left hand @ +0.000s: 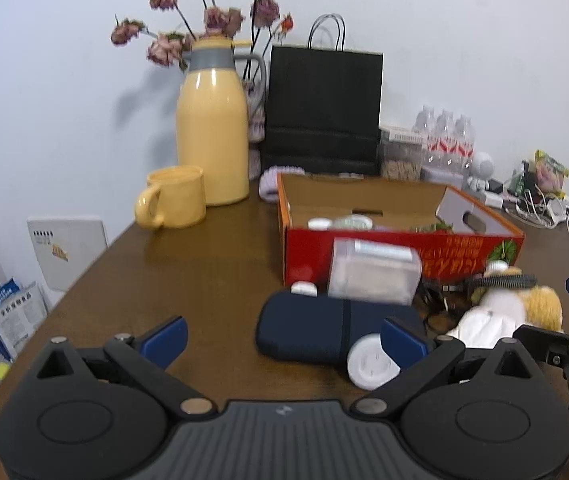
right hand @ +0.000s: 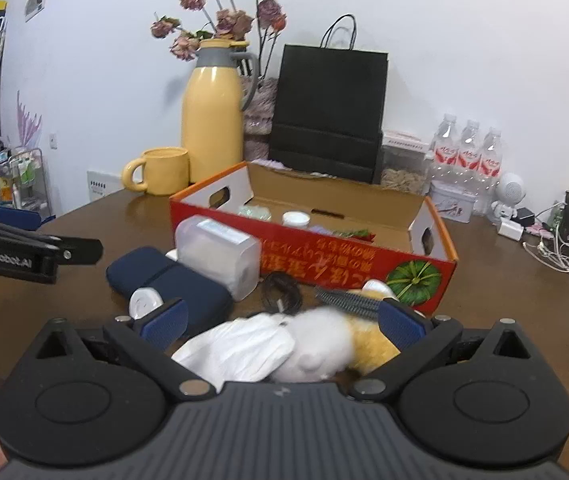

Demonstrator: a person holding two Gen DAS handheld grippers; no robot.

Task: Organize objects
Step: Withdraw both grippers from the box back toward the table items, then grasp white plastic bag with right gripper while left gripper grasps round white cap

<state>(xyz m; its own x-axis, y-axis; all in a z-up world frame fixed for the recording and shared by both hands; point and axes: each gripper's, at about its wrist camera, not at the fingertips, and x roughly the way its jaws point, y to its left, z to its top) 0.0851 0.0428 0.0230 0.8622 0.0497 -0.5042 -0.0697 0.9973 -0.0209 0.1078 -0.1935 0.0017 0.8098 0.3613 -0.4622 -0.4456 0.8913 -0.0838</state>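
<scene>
At the far left of the wooden table (right hand: pixel 484 280) a yellow mug (right hand: pixel 162 171) and matching yellow flask (right hand: pixel 212 120) stand against the wall, apparently parked out of the way, not part of the clutter. The left gripper (left hand: pixel 284 338) hovers with its jaws spread wide and nothing between them; just ahead and to its right lie a navy pouch (left hand: pixel 304 326) and a small white round case (left hand: pixel 372 366), the case close against the right fingertip. Behind the pouch a translucent plastic box (right hand: pixel 216 254) rests partly on it, leaning toward the red cardboard box (right hand: pixel 424 268), which sits open-topped in the middle and already holds a few small jars (so it is probably the collecting bin). Further right, the right gripper (right hand: pixel 282 326) is also released, its fingers straddling a white-and-orange plush toy (right hand: pixel 324 344) that lies in the gap, with a white cloth (right hand: pixel 236 350) bunched against its left side and a black comb (right hand: pixel 348 300) just beyond it. Whether the pads touch the toy yet, I cannot tell. Chargers and cables sprawl at the far right, well apart.
</scene>
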